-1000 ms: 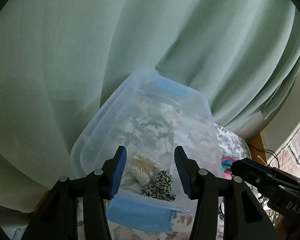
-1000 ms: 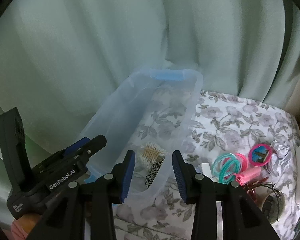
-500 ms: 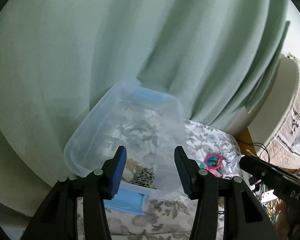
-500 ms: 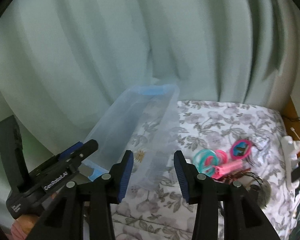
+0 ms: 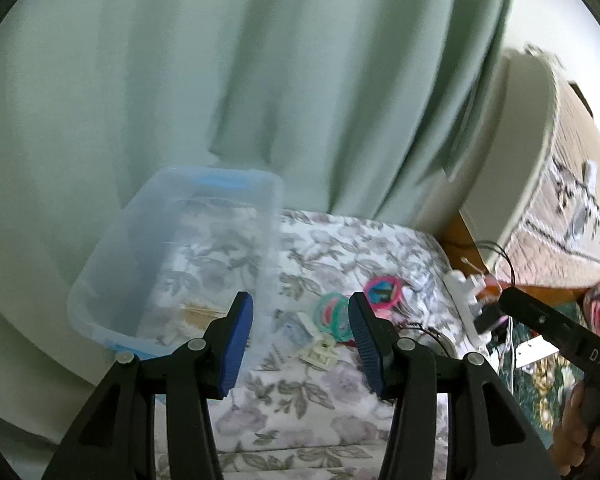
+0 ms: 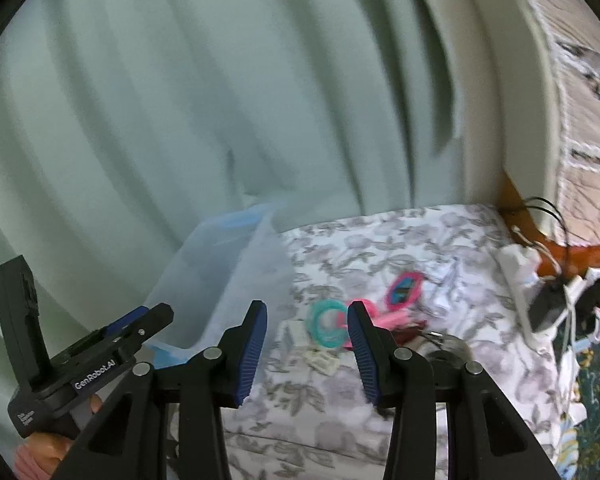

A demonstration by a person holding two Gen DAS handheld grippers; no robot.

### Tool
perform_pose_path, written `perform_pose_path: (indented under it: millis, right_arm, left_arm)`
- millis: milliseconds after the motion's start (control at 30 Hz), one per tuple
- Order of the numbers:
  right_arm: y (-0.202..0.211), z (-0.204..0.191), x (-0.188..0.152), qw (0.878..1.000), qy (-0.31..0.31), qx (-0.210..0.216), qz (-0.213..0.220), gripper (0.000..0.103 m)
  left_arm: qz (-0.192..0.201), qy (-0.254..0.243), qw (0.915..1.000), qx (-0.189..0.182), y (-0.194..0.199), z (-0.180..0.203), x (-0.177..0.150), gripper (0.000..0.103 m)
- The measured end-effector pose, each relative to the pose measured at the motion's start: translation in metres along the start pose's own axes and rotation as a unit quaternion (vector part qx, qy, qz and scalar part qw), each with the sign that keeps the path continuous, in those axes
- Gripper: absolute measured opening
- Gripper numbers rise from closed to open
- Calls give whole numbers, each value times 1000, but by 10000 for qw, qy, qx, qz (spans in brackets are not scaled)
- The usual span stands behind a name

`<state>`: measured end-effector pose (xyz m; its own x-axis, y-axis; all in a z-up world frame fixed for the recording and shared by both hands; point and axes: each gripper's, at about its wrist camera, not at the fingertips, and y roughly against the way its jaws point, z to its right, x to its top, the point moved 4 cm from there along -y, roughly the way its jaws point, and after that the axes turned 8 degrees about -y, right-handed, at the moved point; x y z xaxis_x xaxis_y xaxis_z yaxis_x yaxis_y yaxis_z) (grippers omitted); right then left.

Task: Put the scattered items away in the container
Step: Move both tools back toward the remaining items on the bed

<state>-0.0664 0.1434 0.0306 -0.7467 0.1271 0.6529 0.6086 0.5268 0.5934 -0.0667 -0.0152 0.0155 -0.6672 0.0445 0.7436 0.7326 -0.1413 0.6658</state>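
Both views swing off the container [image 5: 172, 256] and across to the scattered pile, so the drop-off looks done and the next pick is being lined up. From the left wrist view the clear tub has slid out to nine o'clock, with a bundle of wooden sticks [image 5: 202, 312] lying inside near its front wall. The left tongs [image 5: 300, 338] are parted with nothing between the pads, pitched downward at the floral-covered bed [image 5: 332, 396]. Just past their tips sits a small cream clip [image 5: 320, 354], with the teal hair rings [image 5: 332, 314] at one o'clock and the pink round mirror [image 5: 382, 290] beyond them.

Over to the right wrist view: the right tongs [image 6: 306, 344] are also apart and empty (a touch narrower than the left pair), tilted down. The teal rings show dead ahead between the pads, a pink comb-like piece [image 6: 392, 320] at one o'clock. Plenty is left to tidy, by the look of it.
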Motion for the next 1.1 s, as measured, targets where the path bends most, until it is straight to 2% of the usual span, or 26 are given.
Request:
perform_pose_path:
  millis: [267, 433, 867, 1100]
  right_arm:
    - [23, 60, 4, 9977, -585, -190, 302, 46]
    - [29, 94, -2, 9949, -894, -364, 311, 46]
    - [7, 136, -36, 9924, -1015, -624, -298, 46]
    - [-13, 142, -46, 9908, -997, -683, -607, 46]
  left_arm:
    - [-361, -535, 9976, -264, -21, 60, -6, 51]
    - [-663, -690, 9950, -296, -34, 81, -18, 51]
    - [-1207, -611, 9905, -257, -66, 86, -39, 51]
    - [-1497, -584, 9867, -263, -88, 85, -51, 51]
